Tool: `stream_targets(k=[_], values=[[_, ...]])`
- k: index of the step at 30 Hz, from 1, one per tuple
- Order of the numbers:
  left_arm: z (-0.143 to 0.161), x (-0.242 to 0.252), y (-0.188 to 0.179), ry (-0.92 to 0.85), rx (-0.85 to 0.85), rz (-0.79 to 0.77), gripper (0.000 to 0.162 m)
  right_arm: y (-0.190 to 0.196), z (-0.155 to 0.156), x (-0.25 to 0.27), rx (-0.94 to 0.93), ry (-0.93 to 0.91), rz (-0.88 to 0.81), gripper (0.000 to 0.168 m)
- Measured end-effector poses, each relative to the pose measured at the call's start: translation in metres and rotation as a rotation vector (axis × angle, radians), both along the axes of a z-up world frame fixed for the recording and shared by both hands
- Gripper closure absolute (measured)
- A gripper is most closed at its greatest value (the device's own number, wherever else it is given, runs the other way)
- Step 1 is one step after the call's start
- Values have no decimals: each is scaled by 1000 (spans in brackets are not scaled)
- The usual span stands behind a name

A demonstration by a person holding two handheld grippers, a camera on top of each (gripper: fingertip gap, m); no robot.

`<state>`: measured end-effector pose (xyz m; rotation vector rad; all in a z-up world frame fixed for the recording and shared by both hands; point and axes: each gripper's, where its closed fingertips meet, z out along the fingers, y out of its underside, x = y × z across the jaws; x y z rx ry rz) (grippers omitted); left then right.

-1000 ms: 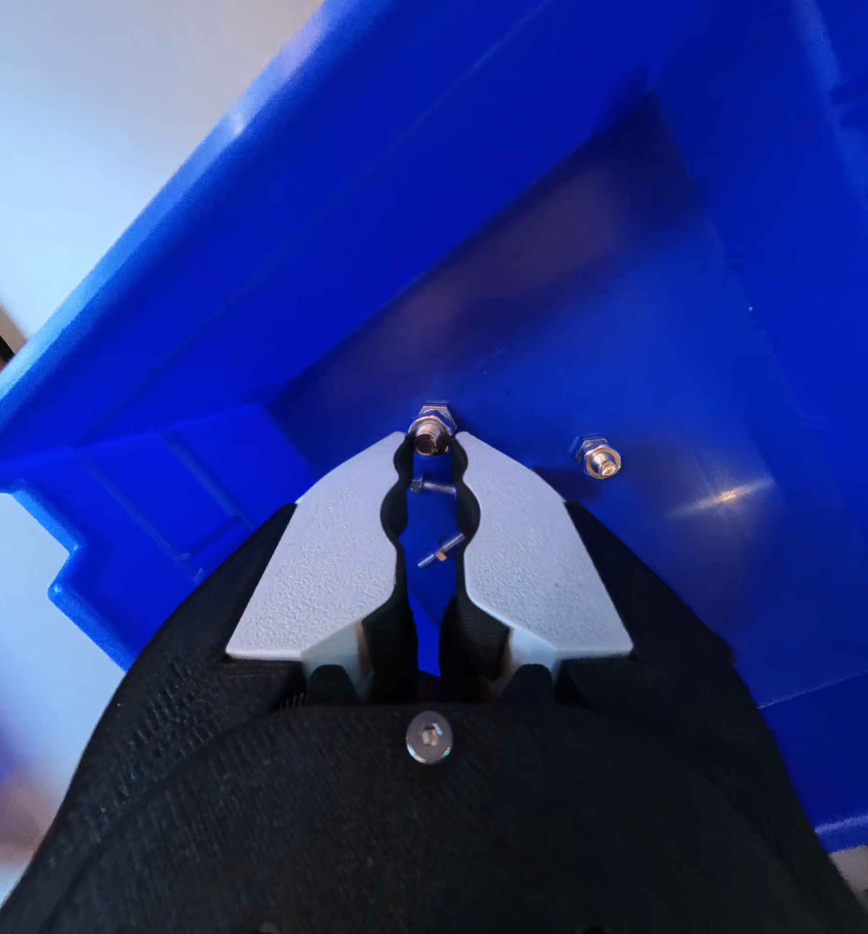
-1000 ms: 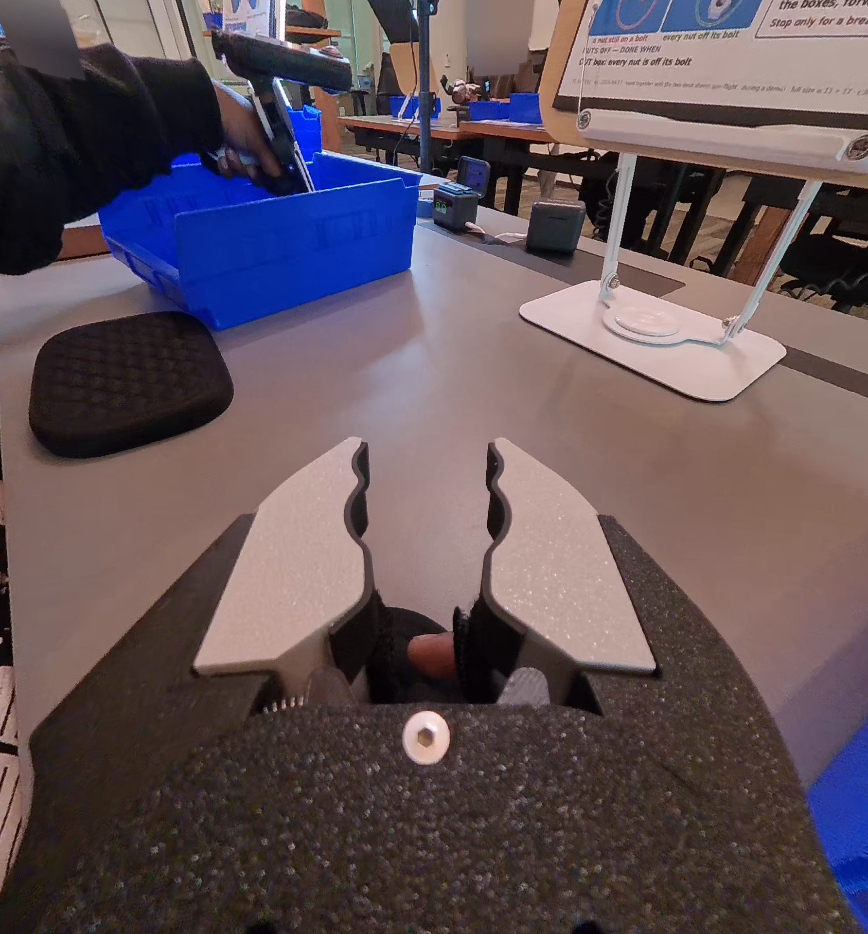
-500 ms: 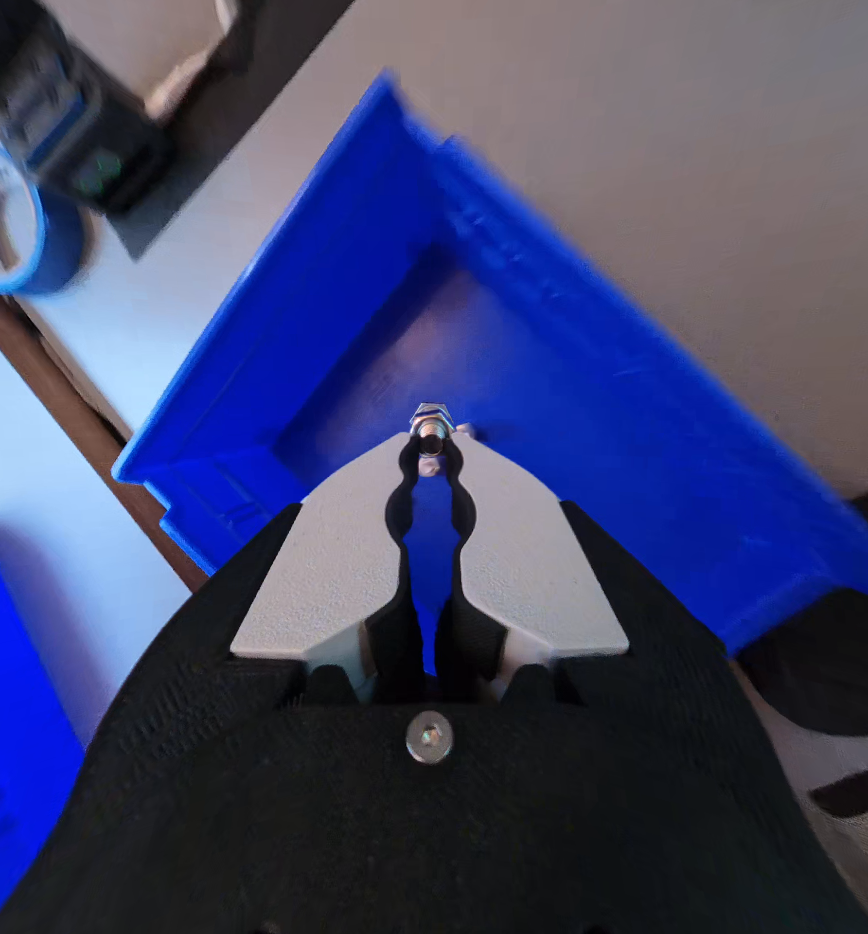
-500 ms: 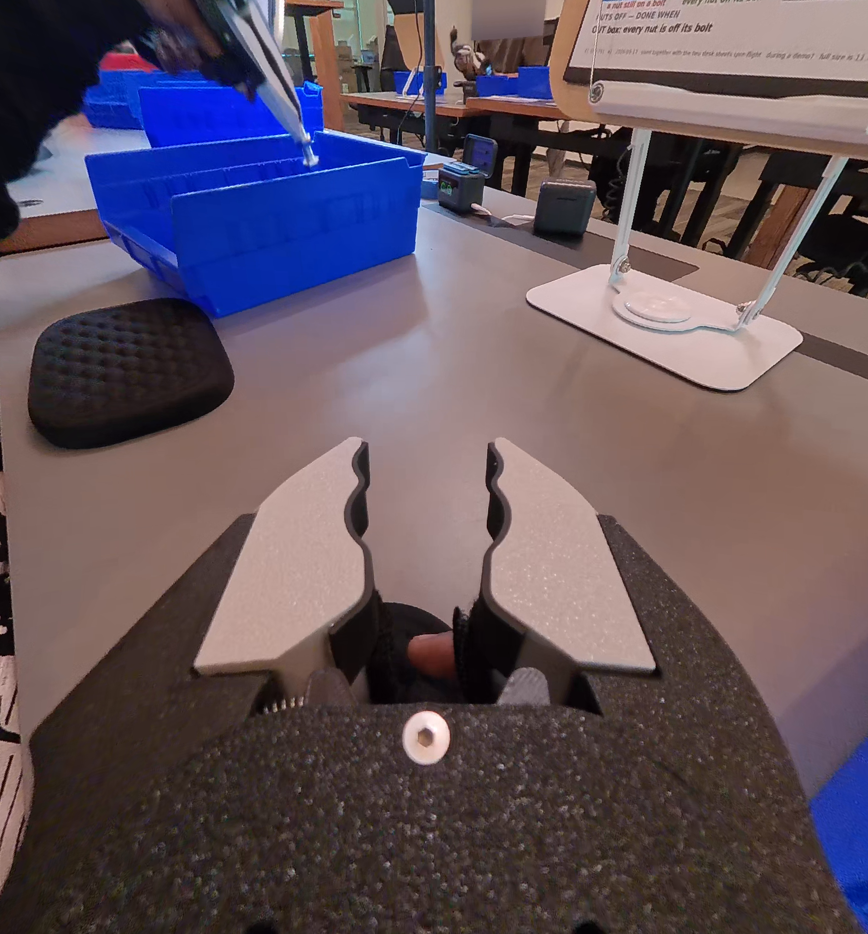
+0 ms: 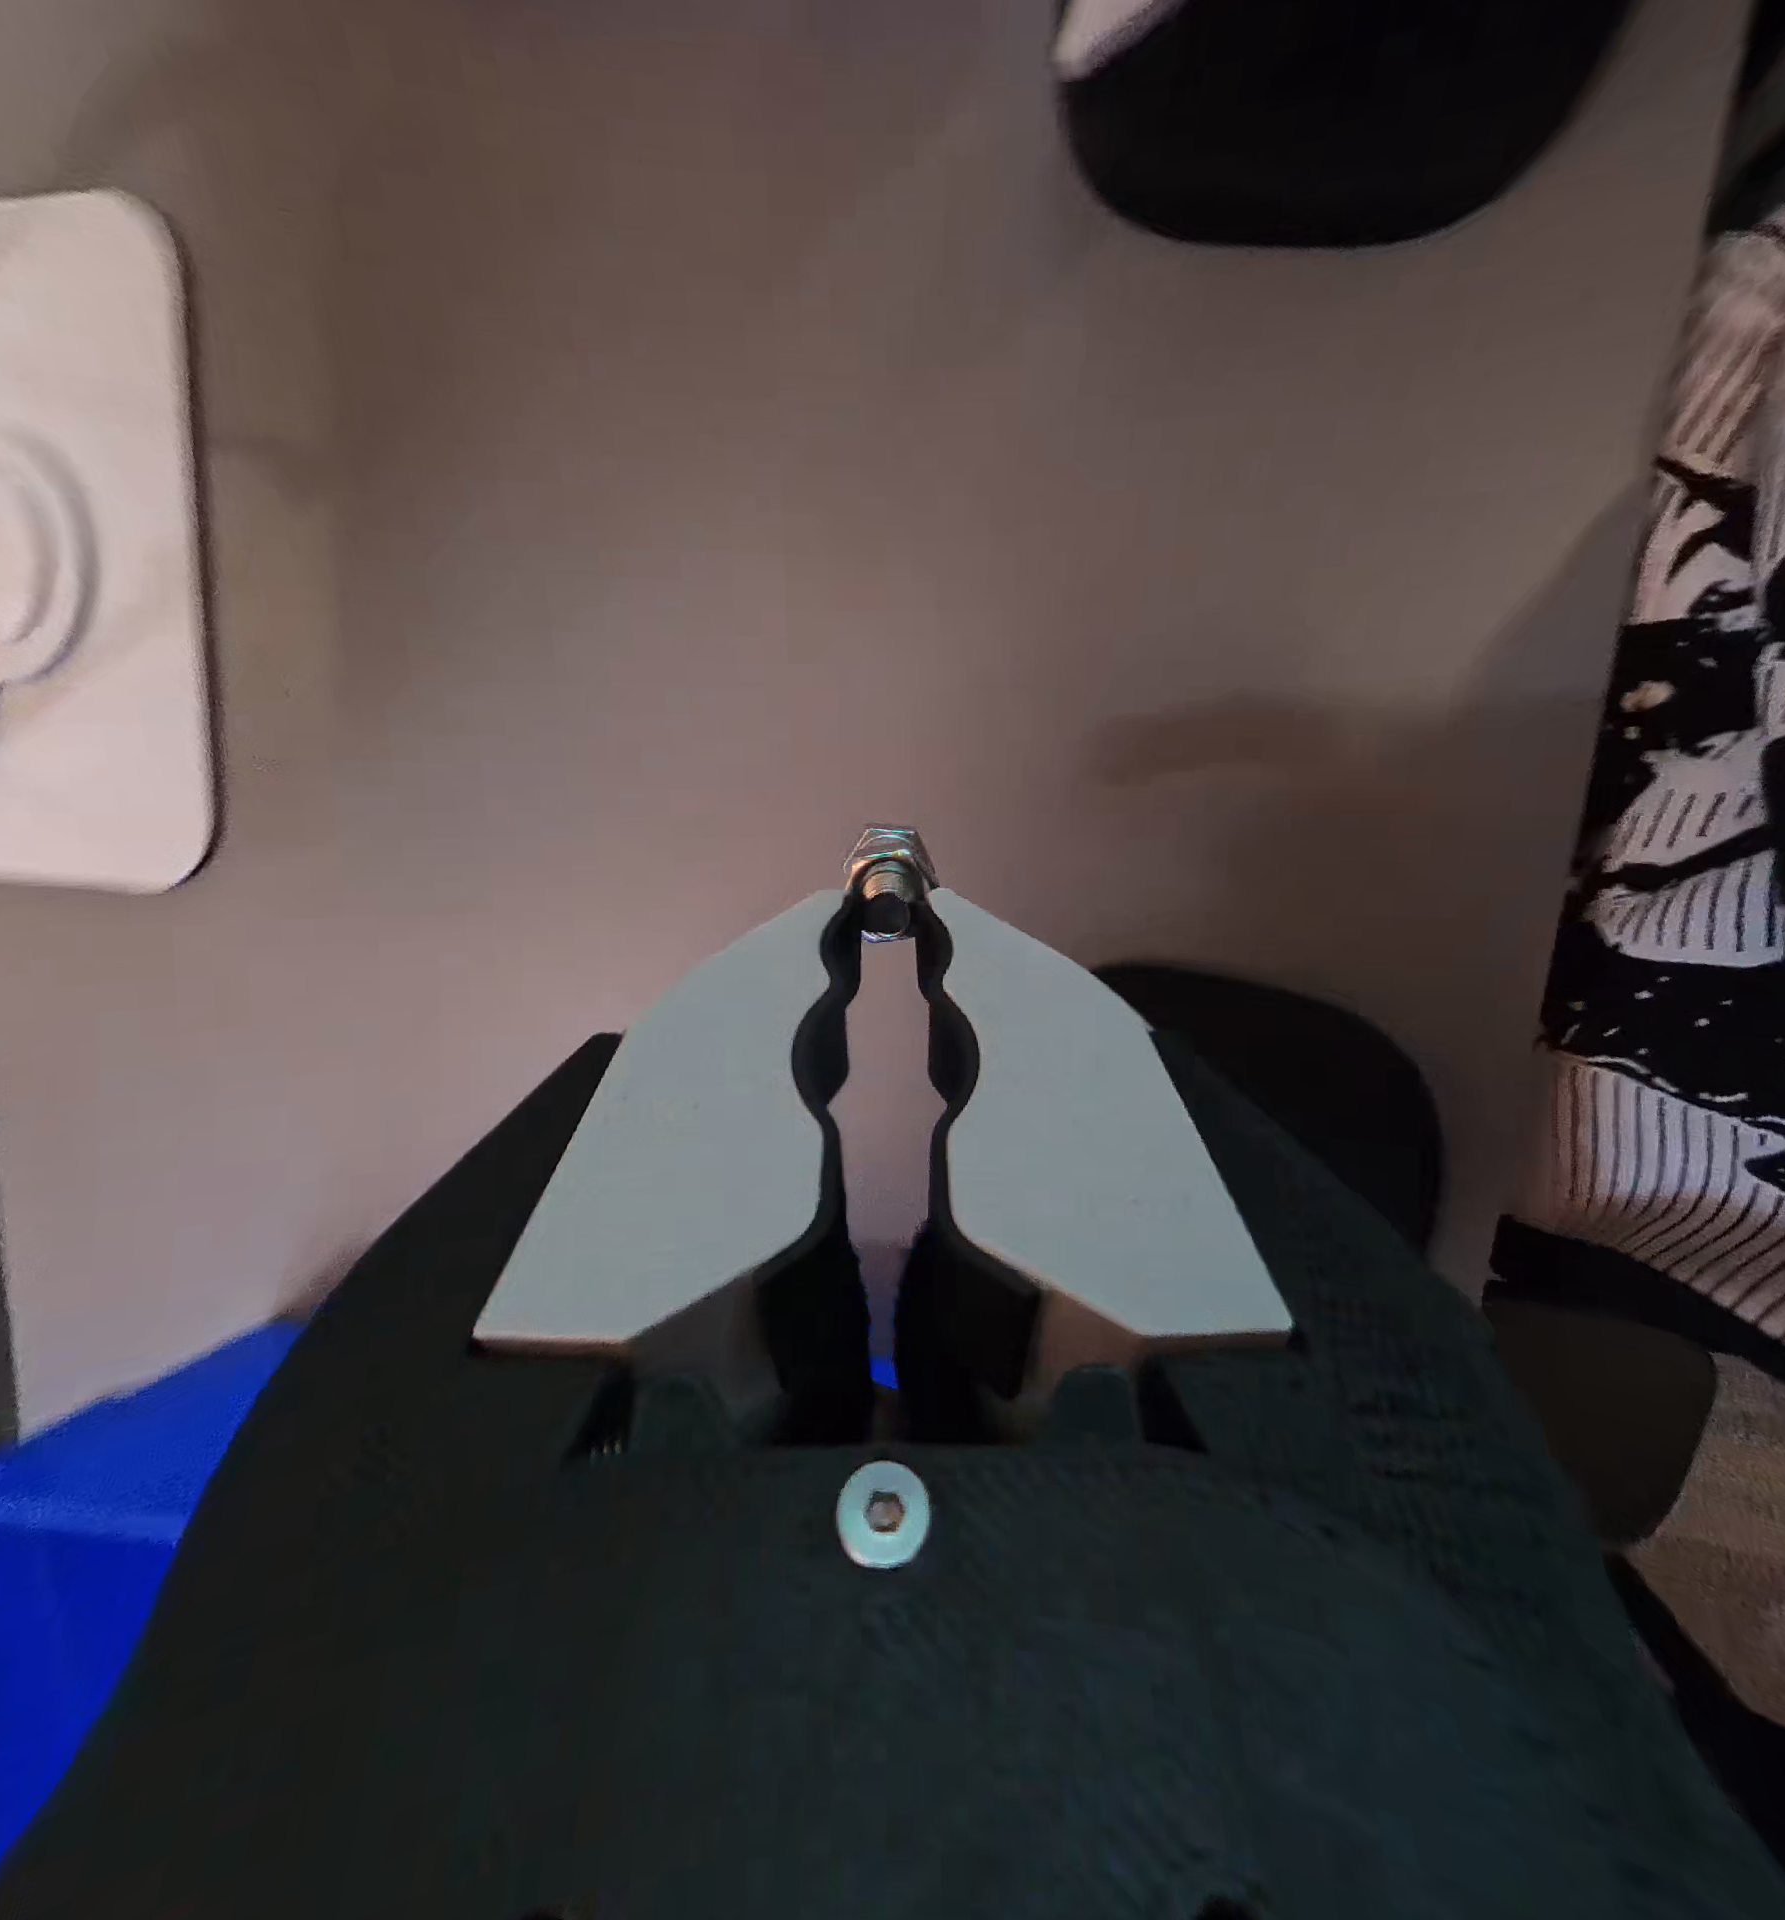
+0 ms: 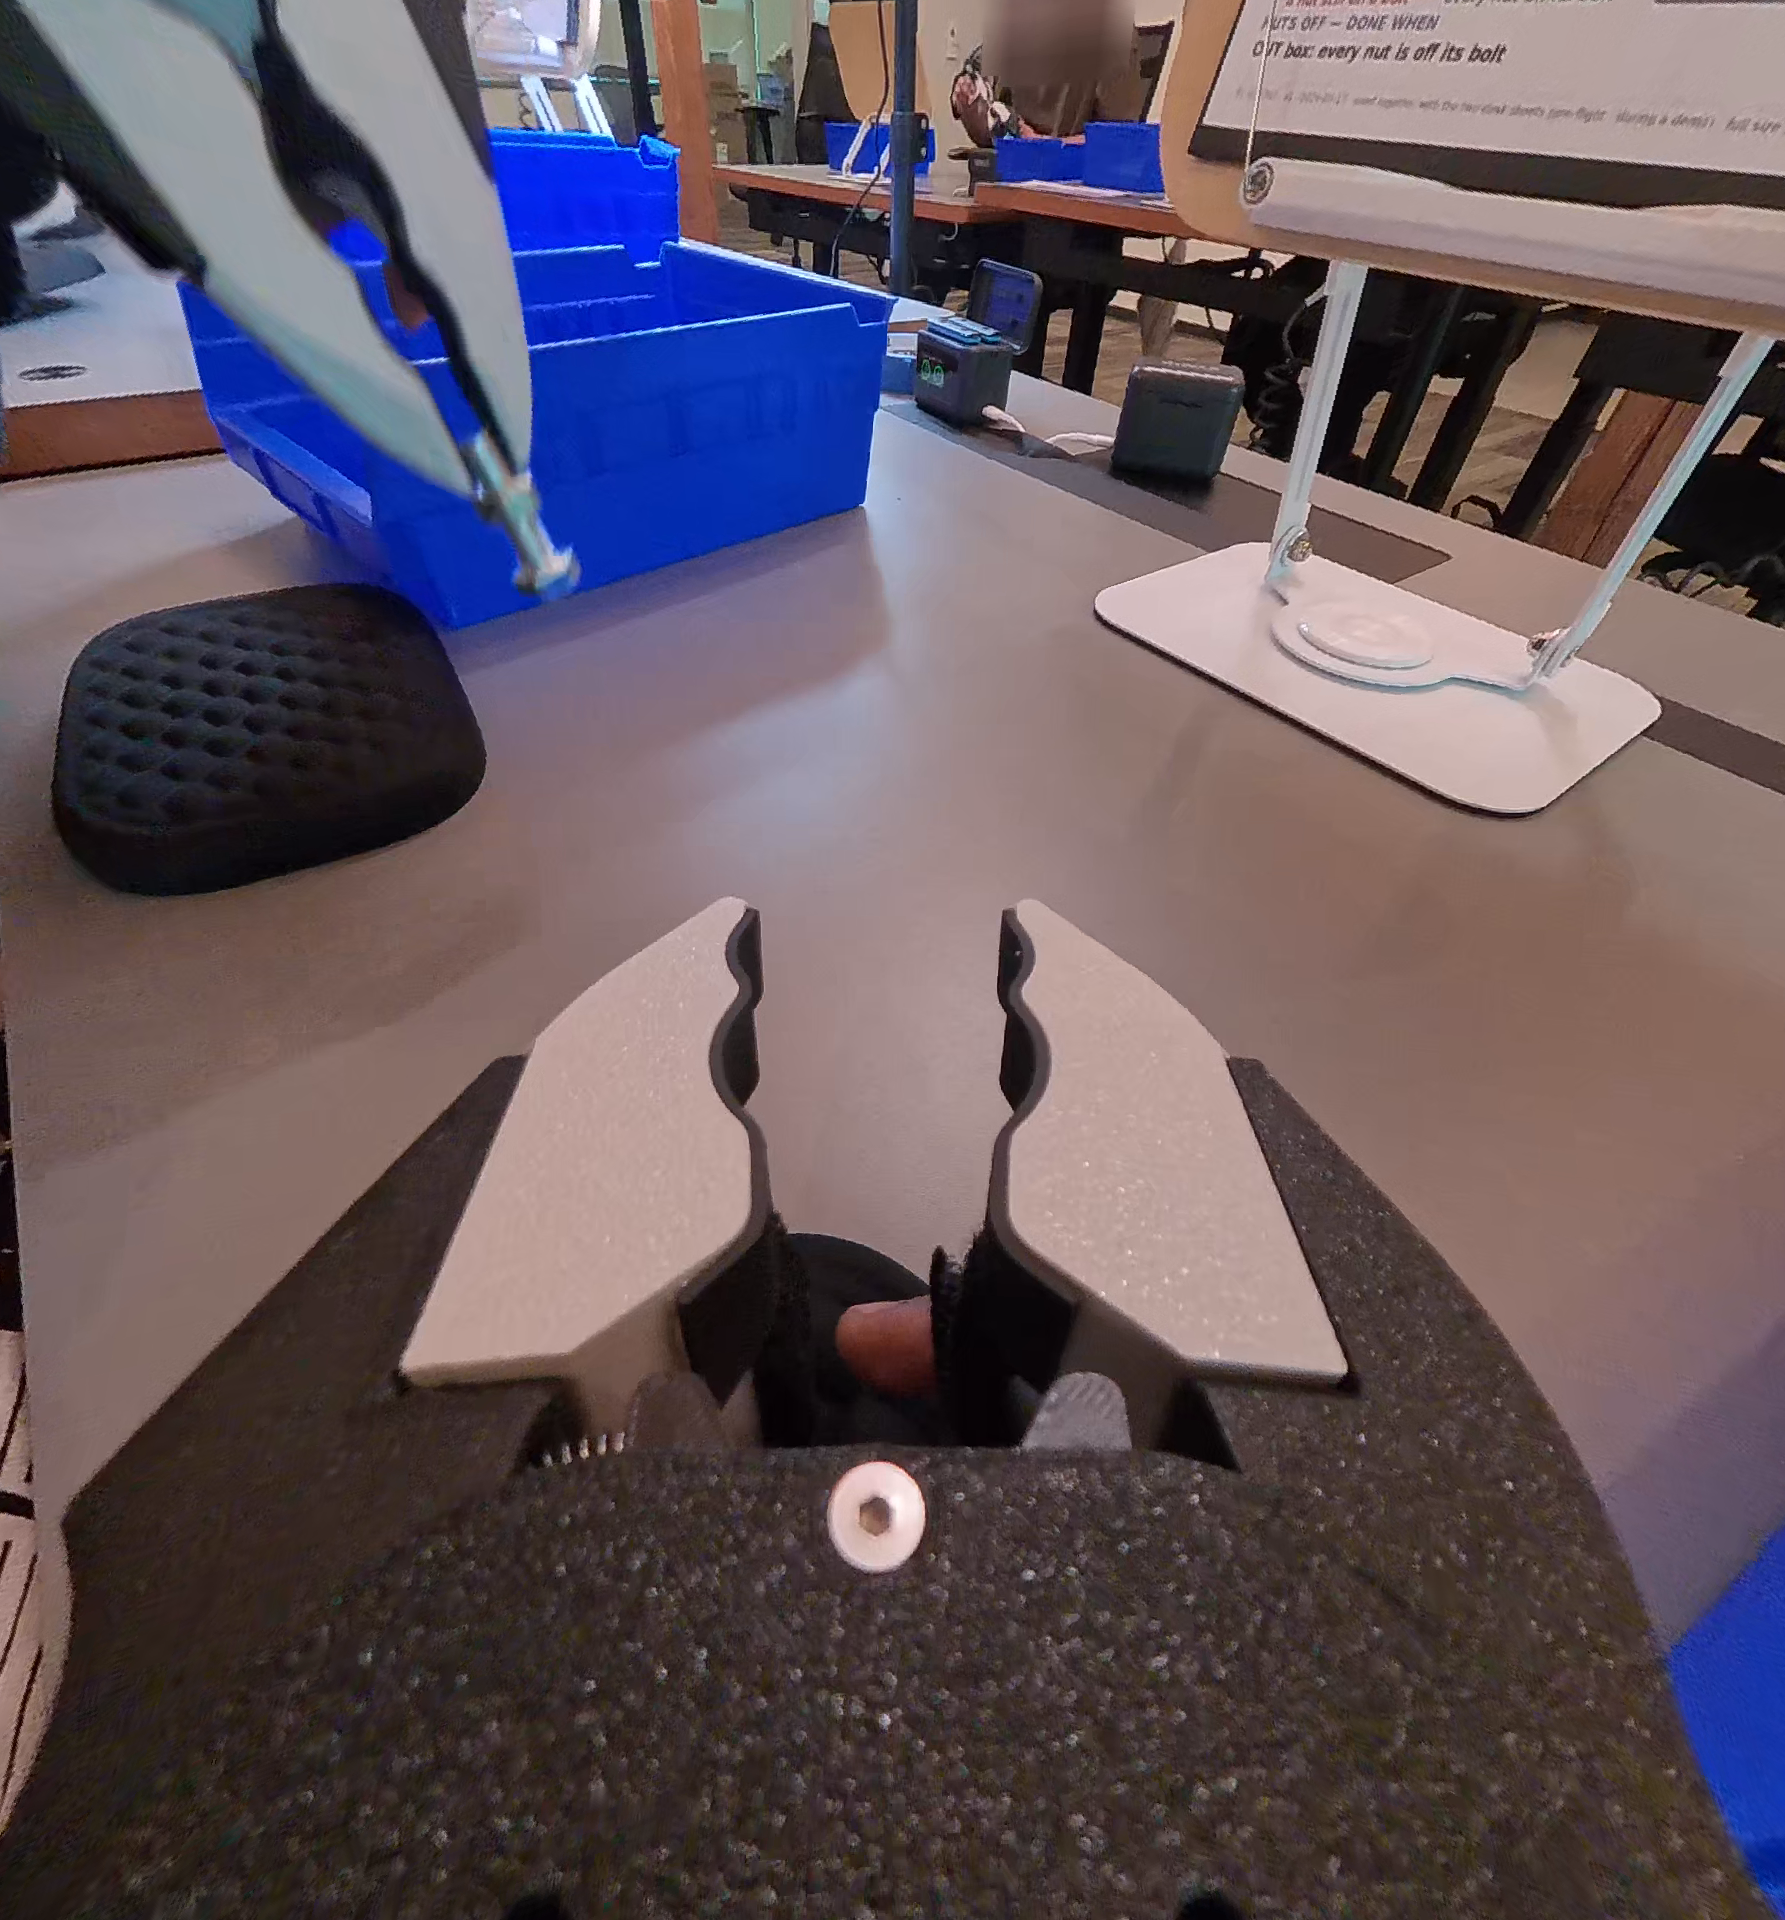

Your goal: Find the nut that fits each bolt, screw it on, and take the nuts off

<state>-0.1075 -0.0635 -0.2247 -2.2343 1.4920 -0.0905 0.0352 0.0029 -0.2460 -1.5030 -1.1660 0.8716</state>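
Left gripper (image 5: pixel 886 902) is clamped on a bolt (image 5: pixel 884 914) at the very fingertips, with a nut (image 5: pixel 886 854) threaded on at the far end. It hangs in the air over the grey table (image 5: pixel 659 520), clear of the blue bin (image 6: pixel 659 416) at far left. Right gripper (image 6: pixel 880 971) is empty, jaws wide, low over the near table.

Step in hand, as I read it: bring the two together and spin that nut off.

- The grip is shallow, right at the tips, so I keep squeezing and avoid jerky moves.
- Point the nut end toward the right gripper and line up the axes before closing.
- Right jaws should take the nut across its flats, not the threads.
- Hold the bolt still and turn only the nut.
- Work over the table, near the black pad (image 6: pixel 264 727), so a dropped nut doesn't roll off.
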Motion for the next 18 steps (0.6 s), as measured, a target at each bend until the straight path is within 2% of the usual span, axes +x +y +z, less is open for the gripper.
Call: stream_targets(k=[3,8,18], values=[[-25,28,-6,13,-62,-79,152,-1,0,0,2,-3,3,124],[-53,43,-1,58,-116,-104,152,-1,-1,-1,8,-8,6,124],[-73,47,-4,109,-179,-140,152,-1,-1,-1,3,-4,8,124]])
